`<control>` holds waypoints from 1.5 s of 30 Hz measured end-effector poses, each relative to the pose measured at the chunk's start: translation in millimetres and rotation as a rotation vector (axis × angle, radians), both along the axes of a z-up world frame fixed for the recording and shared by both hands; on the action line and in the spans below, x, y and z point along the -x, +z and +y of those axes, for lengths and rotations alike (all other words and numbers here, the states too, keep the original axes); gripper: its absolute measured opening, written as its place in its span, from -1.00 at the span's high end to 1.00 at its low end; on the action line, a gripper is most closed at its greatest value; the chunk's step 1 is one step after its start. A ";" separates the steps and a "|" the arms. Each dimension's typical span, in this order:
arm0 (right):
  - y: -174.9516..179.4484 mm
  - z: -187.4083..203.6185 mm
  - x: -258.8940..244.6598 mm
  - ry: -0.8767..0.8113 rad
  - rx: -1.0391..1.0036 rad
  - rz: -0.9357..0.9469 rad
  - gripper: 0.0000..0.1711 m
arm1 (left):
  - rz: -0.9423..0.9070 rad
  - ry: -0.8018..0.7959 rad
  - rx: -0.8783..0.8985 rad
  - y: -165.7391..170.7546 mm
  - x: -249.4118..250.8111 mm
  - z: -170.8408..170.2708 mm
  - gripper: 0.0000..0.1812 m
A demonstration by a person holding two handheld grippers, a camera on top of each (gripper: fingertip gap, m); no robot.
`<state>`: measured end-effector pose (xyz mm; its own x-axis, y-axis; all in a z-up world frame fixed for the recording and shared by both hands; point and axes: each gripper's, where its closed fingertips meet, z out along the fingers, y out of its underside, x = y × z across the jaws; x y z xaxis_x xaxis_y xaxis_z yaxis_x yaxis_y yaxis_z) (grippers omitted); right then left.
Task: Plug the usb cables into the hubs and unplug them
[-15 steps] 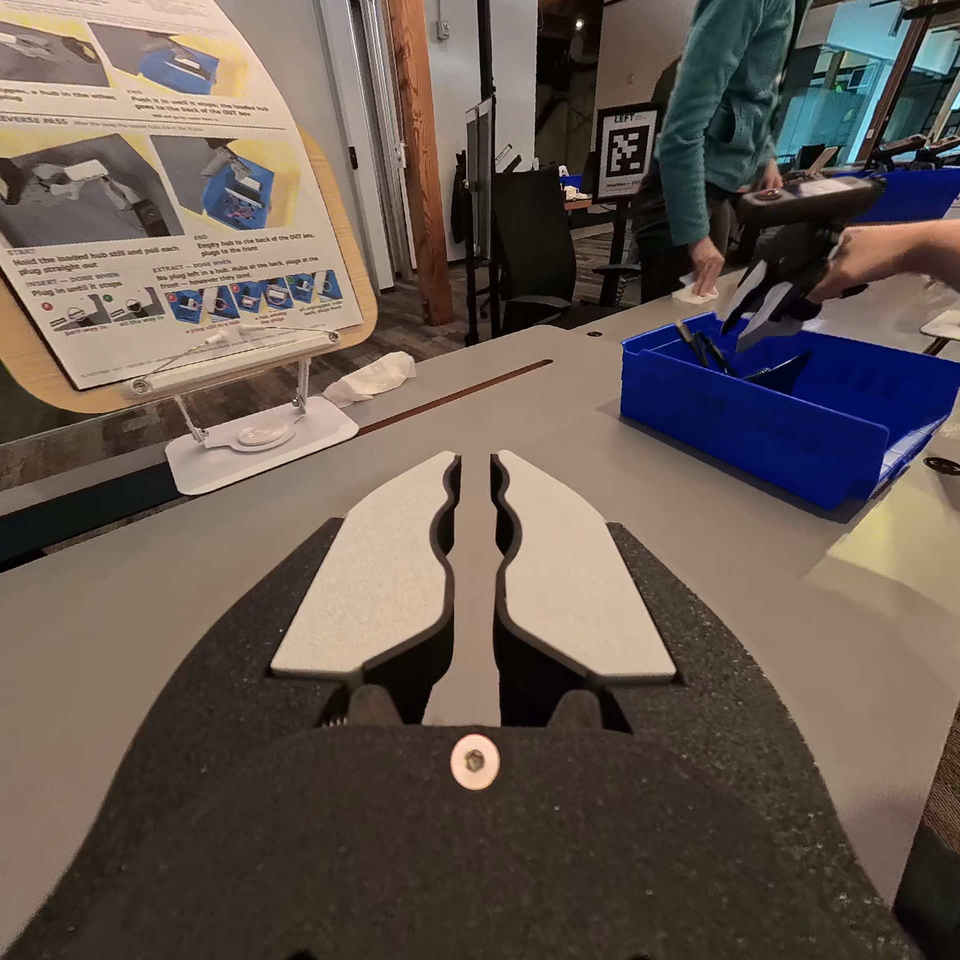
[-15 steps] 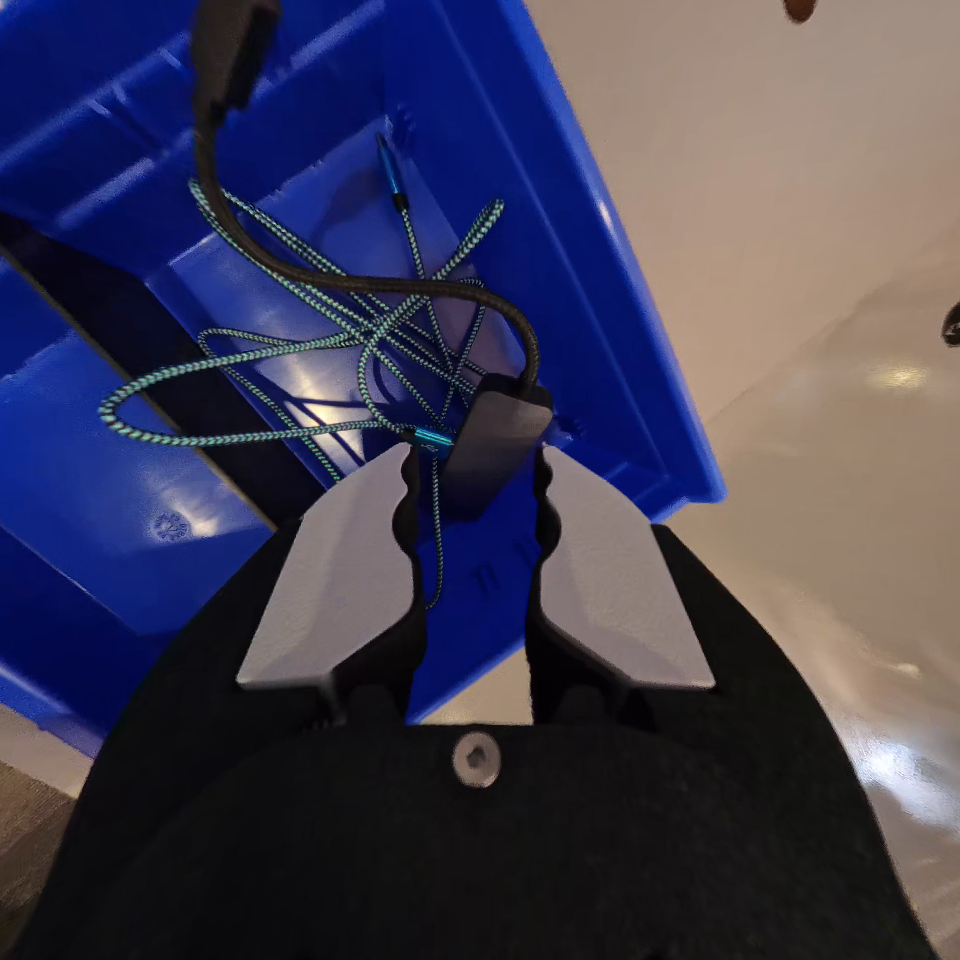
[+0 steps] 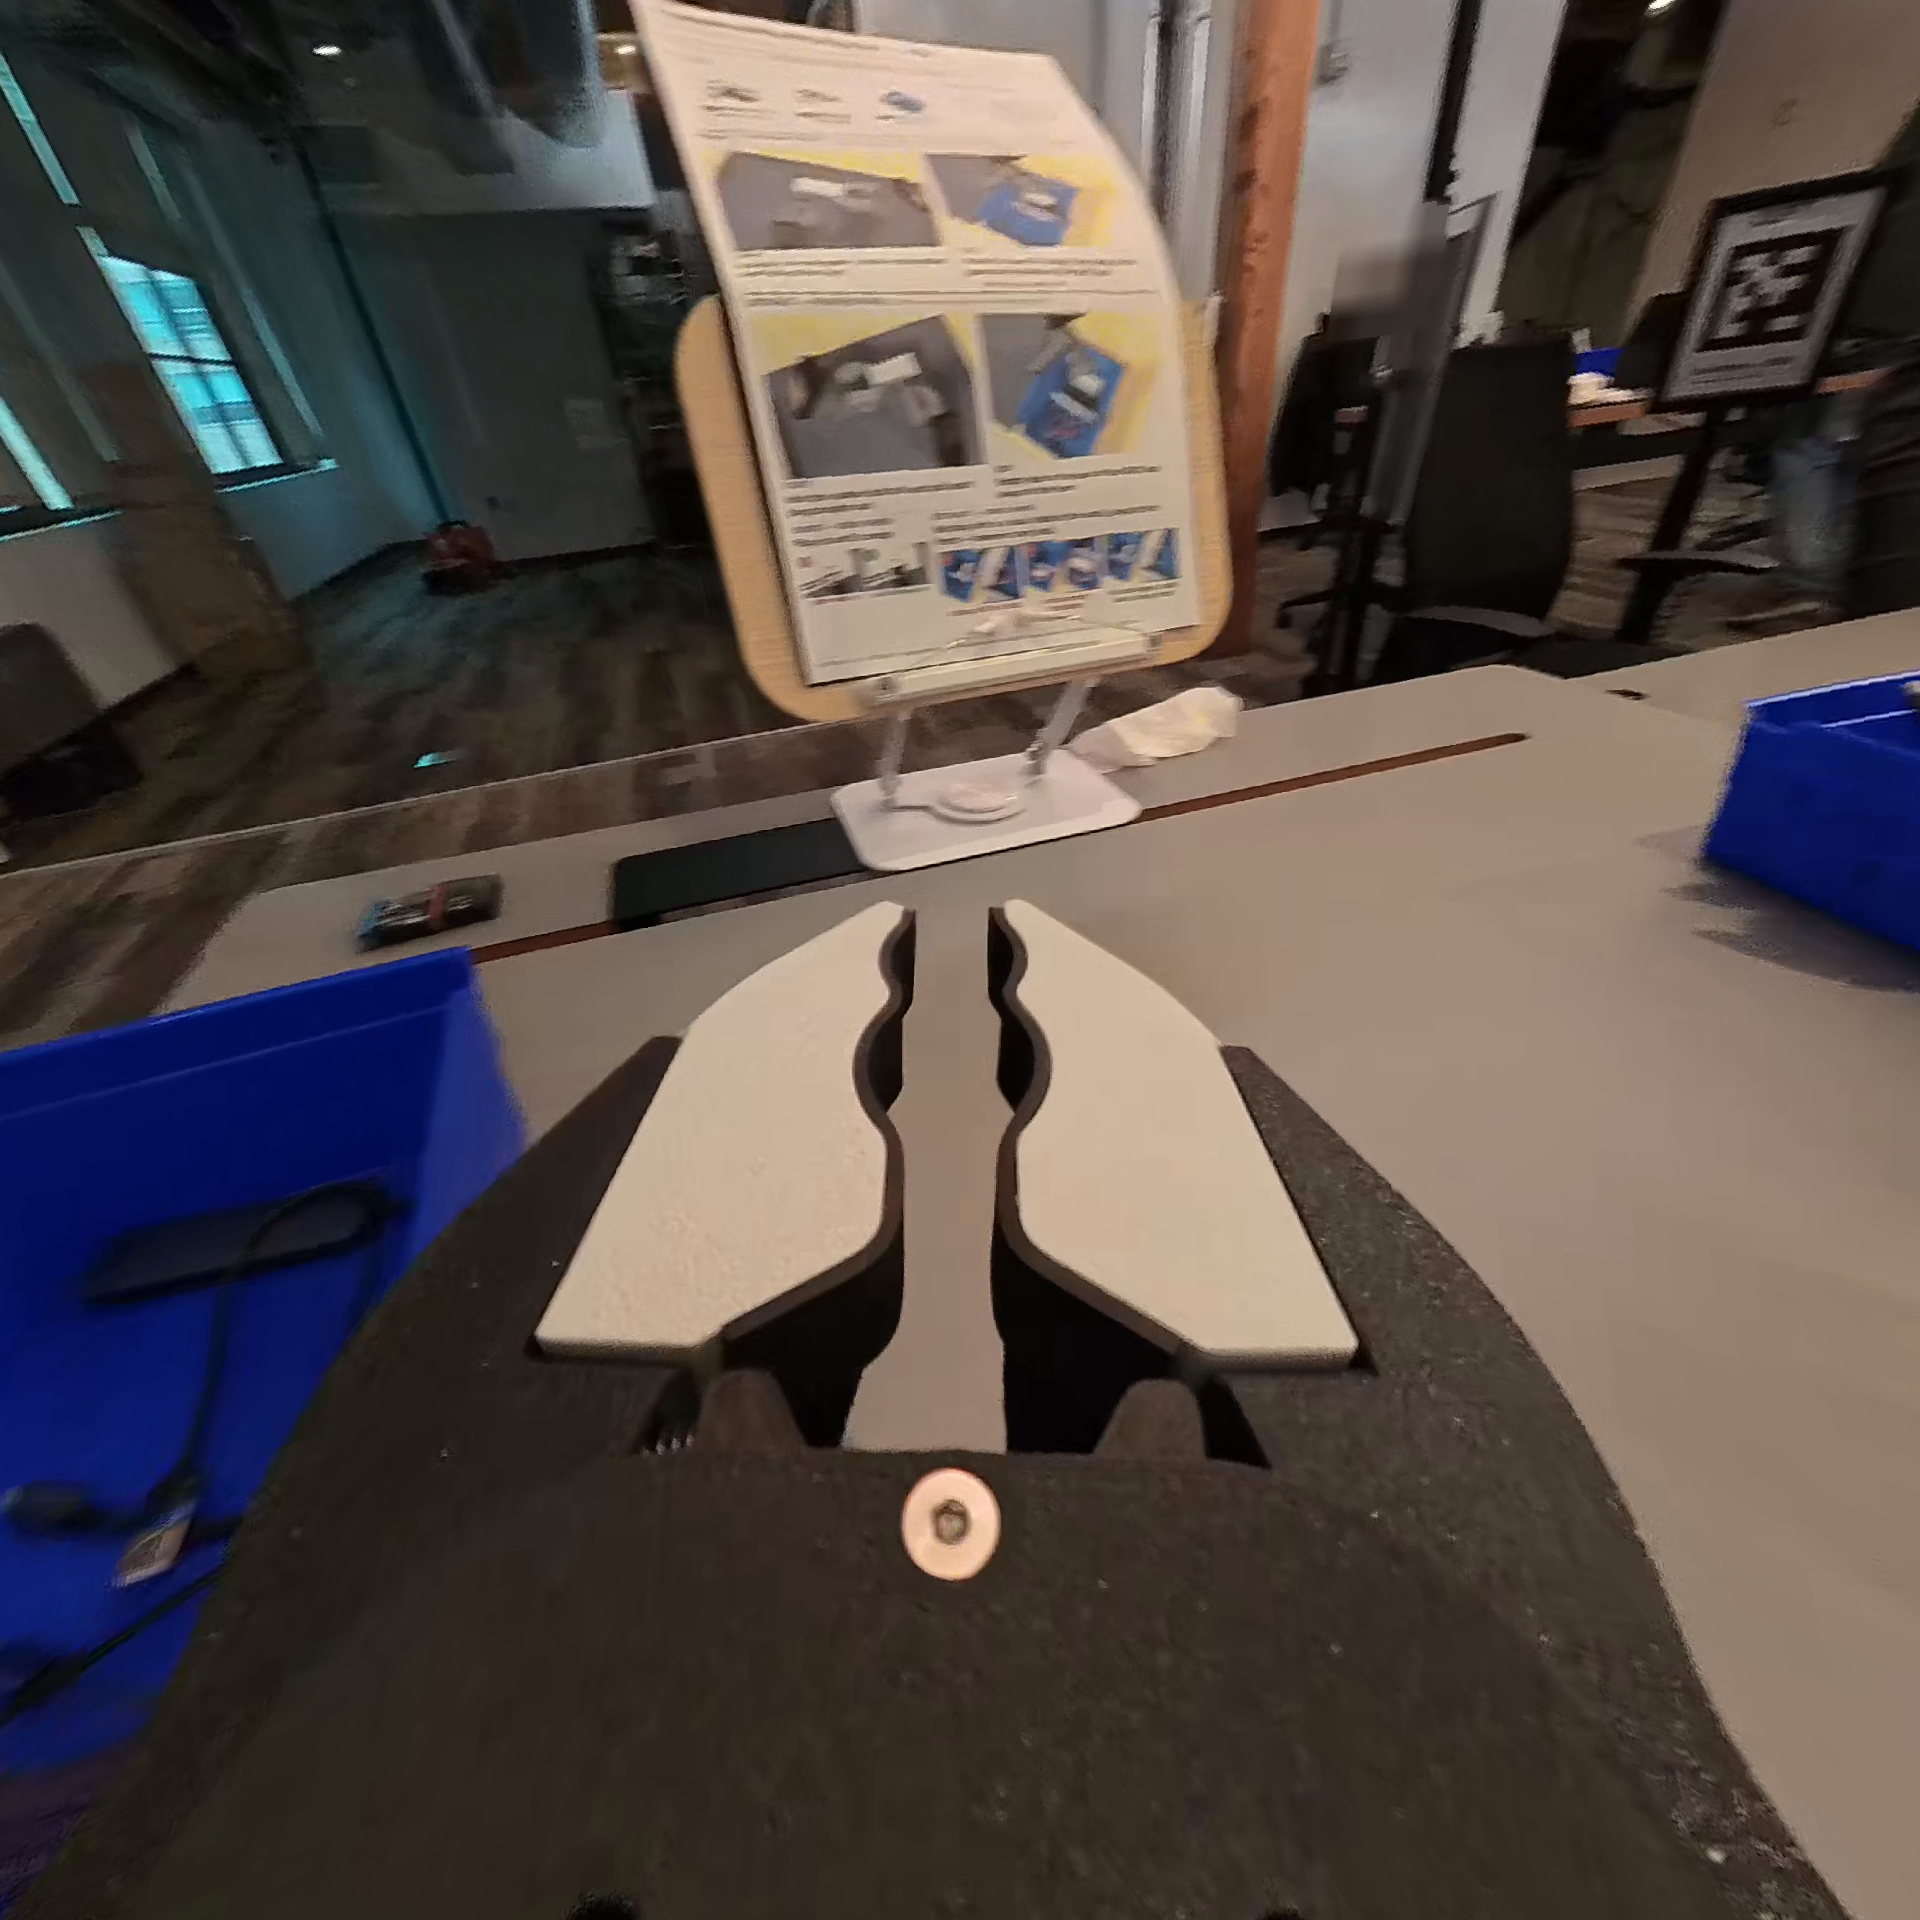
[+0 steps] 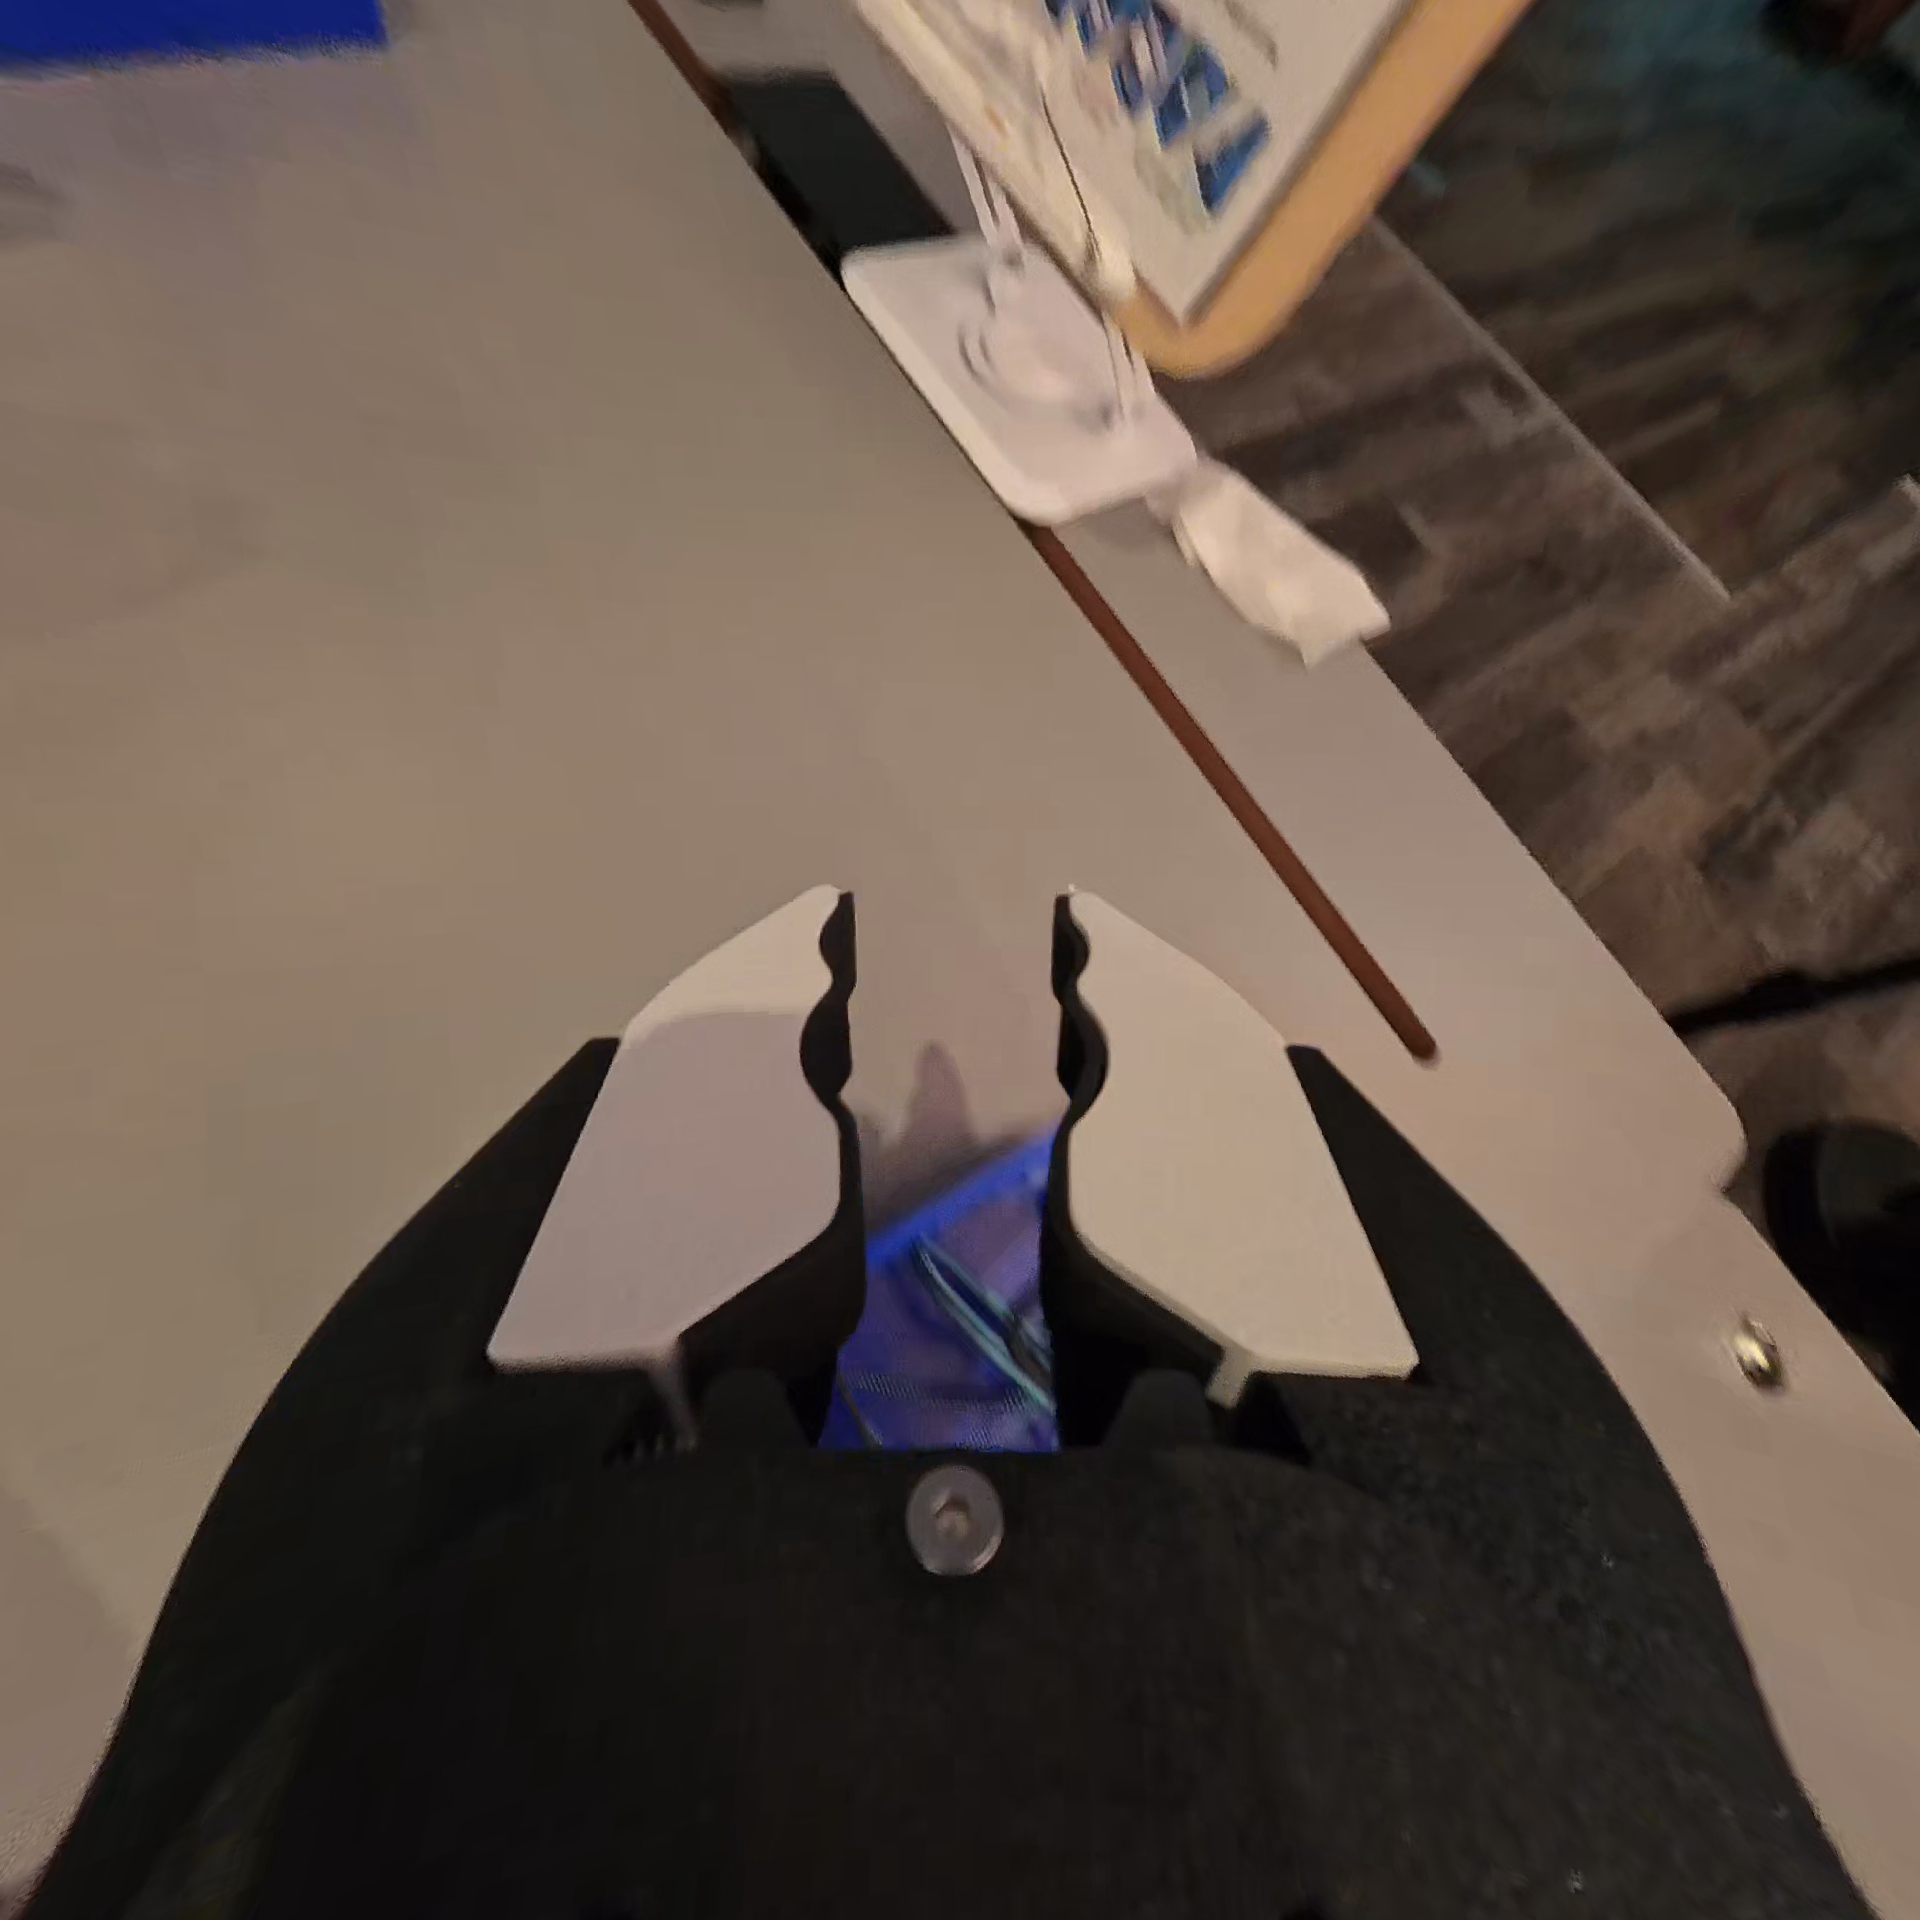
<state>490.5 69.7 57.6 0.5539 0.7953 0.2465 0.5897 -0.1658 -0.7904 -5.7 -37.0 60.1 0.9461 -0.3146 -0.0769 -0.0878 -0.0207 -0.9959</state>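
Observation:
My left gripper (image 3: pixel 951 920) hovers over the grey table (image 3: pixel 1403 1039), its fingers a narrow gap apart with nothing between them. A blue bin (image 3: pixel 343 1039) at its lower left holds a black hub (image 3: pixel 239 1236) with a black cable. My right gripper (image 4: pixel 954 904) is open and empty above the table (image 4: pixel 416 623). Below it, between its fingers, a piece of a blue bin (image 4: pixel 935 1247) with teal braided USB cables (image 4: pixel 977 1320) shows. The view is blurred.
An instruction board (image 3: pixel 966 416) on a white stand (image 3: pixel 987 810) stands at the table's far edge, with a crumpled white tissue (image 3: pixel 1164 727) beside it. A second blue bin (image 3: pixel 1829 821) is at the right. A small dark object (image 3: pixel 431 909) lies far left. The table edge (image 4: pixel 1558 935) runs at the right. The tips of one gripper are about 50 centimetres away from the tips of the other.
My right gripper let go of the black hub, opened wider and swung out of the blue bin over the table. My left gripper turned left, bringing the left bin into view.

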 end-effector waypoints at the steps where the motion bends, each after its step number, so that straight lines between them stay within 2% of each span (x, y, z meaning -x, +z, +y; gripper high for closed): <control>1: 5.9 -0.8 18.7 0.024 -0.005 0.029 0.58 | 0.011 0.032 0.005 0.1 17.3 -0.1 0.86; 6: 23.2 -3.8 109.6 0.121 -0.011 0.120 0.60 | 0.084 0.164 0.044 -3.7 108.2 8.0 0.84; 9: 22.9 -10.0 164.6 0.192 0.015 0.151 0.60 | 0.136 0.131 0.126 -17.3 150.0 20.0 0.84; 13: 15.7 -20.3 230.9 0.291 0.047 0.163 0.61 | 0.325 0.114 0.233 -34.6 205.3 51.9 0.89; 16: 7.2 -30.0 272.0 0.366 0.095 0.173 0.61 | 0.596 -0.007 0.288 -49.8 224.4 81.0 0.90; 19: -2.3 -35.0 300.8 0.410 0.128 0.168 0.60 | 0.891 -0.217 0.375 -81.9 230.8 97.6 0.89; 21: -7.8 -38.0 314.2 0.426 0.158 0.173 0.60 | 0.978 -0.346 0.444 -103.3 233.0 103.8 0.91; 23: -13.2 -41.6 323.3 0.440 0.186 0.175 0.60 | 1.038 -0.407 0.504 -119.0 241.0 114.0 0.90; 29: -25.4 -46.0 334.1 0.440 0.252 0.183 0.61 | 1.290 -0.502 0.642 -156.6 272.4 145.7 0.84; 35: -30.0 -47.7 335.0 0.438 0.304 0.220 0.62 | 1.443 -0.585 0.656 -186.6 281.1 167.5 0.83; 40: -30.3 -46.9 336.8 0.451 0.340 0.271 0.65 | 1.458 -0.638 0.650 -193.5 278.1 177.0 0.88; 45: -36.1 -47.4 340.6 0.474 0.371 0.286 0.66 | 1.447 -0.648 0.684 -198.5 280.4 183.4 0.84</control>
